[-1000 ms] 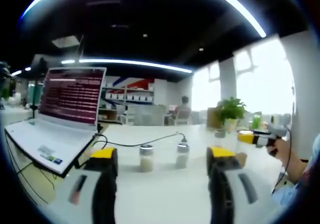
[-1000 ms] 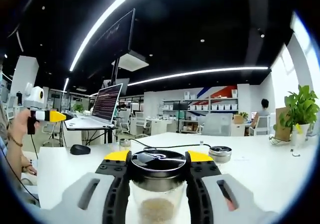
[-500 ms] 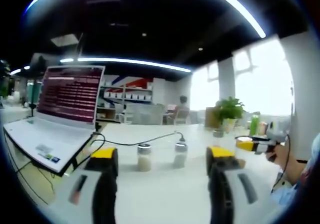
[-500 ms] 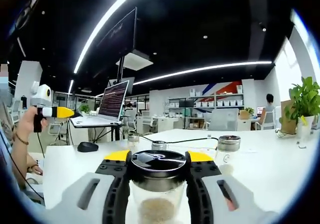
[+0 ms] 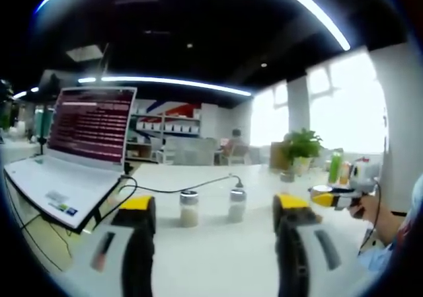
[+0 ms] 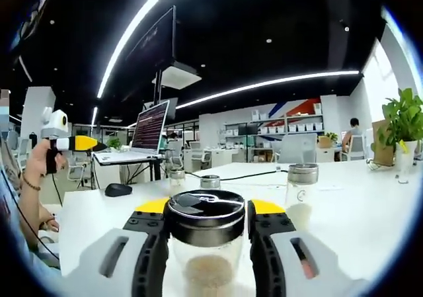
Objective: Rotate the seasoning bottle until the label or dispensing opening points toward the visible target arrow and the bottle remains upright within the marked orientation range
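Plainly, the right gripper [image 6: 206, 244] clenches the seasoning bottle [image 6: 206, 244] upright for turning; the left gripper [image 5: 215, 244] hangs released, two jars [image 5: 189, 209] at twelve o'clock.

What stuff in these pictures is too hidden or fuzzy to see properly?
- Right gripper view: the seasoning bottle between the fingers runs off the bottom edge, so its base is cut off, and no label or target arrow can be made out.
- Left gripper view: the two small jars are blurred; their contents are unclear.
- Left gripper view: the laptop screen text is too small.
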{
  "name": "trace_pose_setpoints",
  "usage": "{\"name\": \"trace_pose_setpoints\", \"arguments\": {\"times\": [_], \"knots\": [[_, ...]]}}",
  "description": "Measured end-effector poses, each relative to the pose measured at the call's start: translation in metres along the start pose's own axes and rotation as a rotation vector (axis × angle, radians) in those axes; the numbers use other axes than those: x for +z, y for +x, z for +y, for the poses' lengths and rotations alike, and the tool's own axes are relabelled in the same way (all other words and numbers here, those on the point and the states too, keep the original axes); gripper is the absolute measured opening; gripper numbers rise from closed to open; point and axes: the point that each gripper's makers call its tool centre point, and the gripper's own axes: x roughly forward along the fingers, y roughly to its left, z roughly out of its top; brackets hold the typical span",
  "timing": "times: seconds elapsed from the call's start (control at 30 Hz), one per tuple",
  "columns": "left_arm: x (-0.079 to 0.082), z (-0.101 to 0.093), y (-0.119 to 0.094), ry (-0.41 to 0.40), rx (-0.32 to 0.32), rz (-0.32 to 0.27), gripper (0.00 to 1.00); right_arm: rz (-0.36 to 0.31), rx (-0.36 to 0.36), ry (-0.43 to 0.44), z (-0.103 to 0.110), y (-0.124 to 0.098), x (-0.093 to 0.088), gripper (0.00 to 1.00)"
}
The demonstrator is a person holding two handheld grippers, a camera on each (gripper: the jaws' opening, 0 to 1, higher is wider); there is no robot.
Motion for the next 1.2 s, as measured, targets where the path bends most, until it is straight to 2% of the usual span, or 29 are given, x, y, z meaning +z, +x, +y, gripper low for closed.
{"name": "trace_pose_setpoints", "arguments": {"times": [0.07, 0.17, 0.47, 0.6, 0.73, 0.83, 0.93, 1.0, 1.2], "knots": [[0.000, 0.000, 0.000, 0.000, 0.000, -0.003, 0.77, 0.005, -0.007, 0.026, -0.004, 0.000, -0.003, 0.57], [0.001, 0.002, 0.000, -0.004, 0.004, -0.007, 0.77, -0.020, 0.003, 0.040, -0.005, -0.004, 0.002, 0.57], [0.003, -0.001, 0.001, -0.004, -0.009, -0.021, 0.77, -0.048, 0.049, -0.012, -0.005, -0.010, 0.020, 0.56], [0.002, 0.003, 0.001, -0.008, 0.006, -0.016, 0.78, -0.019, 0.092, -0.077, -0.004, -0.010, 0.024, 0.57], [0.005, 0.004, 0.001, 0.033, 0.022, -0.033, 0.78, 0.014, 0.157, -0.115, -0.001, -0.009, 0.024, 0.57], [0.005, 0.003, 0.000, 0.032, 0.017, -0.029, 0.80, 0.019, 0.228, -0.088, 0.007, -0.010, 0.026, 0.57], [0.005, 0.005, 0.000, 0.034, 0.024, -0.026, 0.81, 0.068, 0.305, -0.049, 0.011, -0.009, 0.021, 0.56], [0.004, 0.007, 0.000, 0.035, 0.030, -0.022, 0.83, 0.087, 0.322, -0.036, 0.009, -0.008, 0.019, 0.54], [0.004, 0.010, -0.002, 0.047, 0.052, -0.021, 0.88, 0.082, 0.341, -0.006, 0.005, -0.007, 0.019, 0.54]]}}
